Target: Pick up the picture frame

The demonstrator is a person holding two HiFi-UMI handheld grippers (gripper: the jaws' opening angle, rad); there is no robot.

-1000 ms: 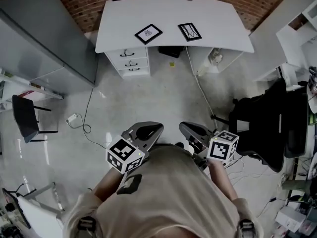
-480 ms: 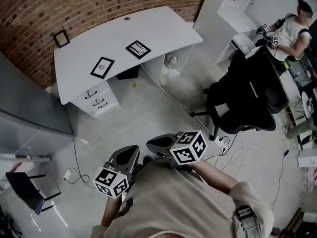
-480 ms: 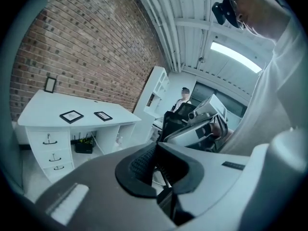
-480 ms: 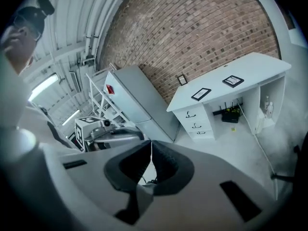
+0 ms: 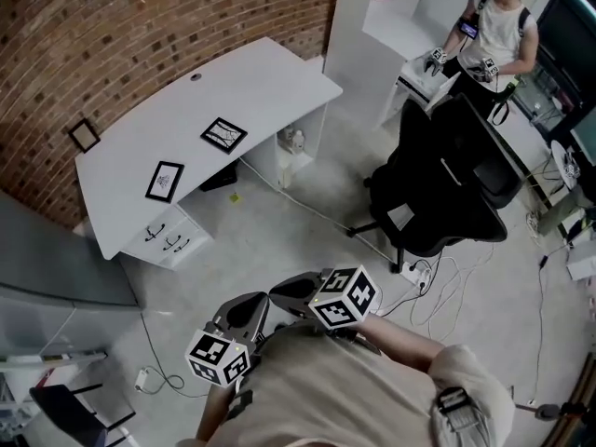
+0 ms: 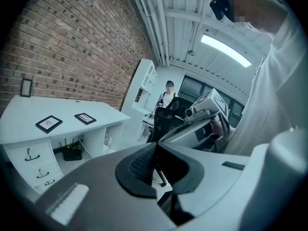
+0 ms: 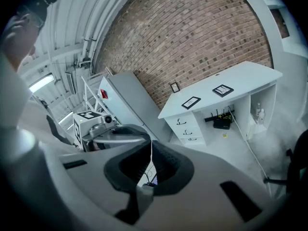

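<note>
Tongs on left (image 6: 155,147) and tongs on right (image 7: 150,146) fully closed, gripping nothing.

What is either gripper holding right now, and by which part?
Nothing. The left gripper and the right gripper are both shut and empty; the picture frames lie on the desk.

from my feed i see a brick wall (image 5: 140,45) behind a curved white desk (image 5: 270,91), with drawers (image 5: 168,238) under one end. the floor (image 5: 279,250) is pale grey and glossy. a black office chair (image 5: 447,184) stands to the right, a grey cabinet (image 5: 56,268) at left, and a strip light (image 6: 224,49) overhead.
</note>
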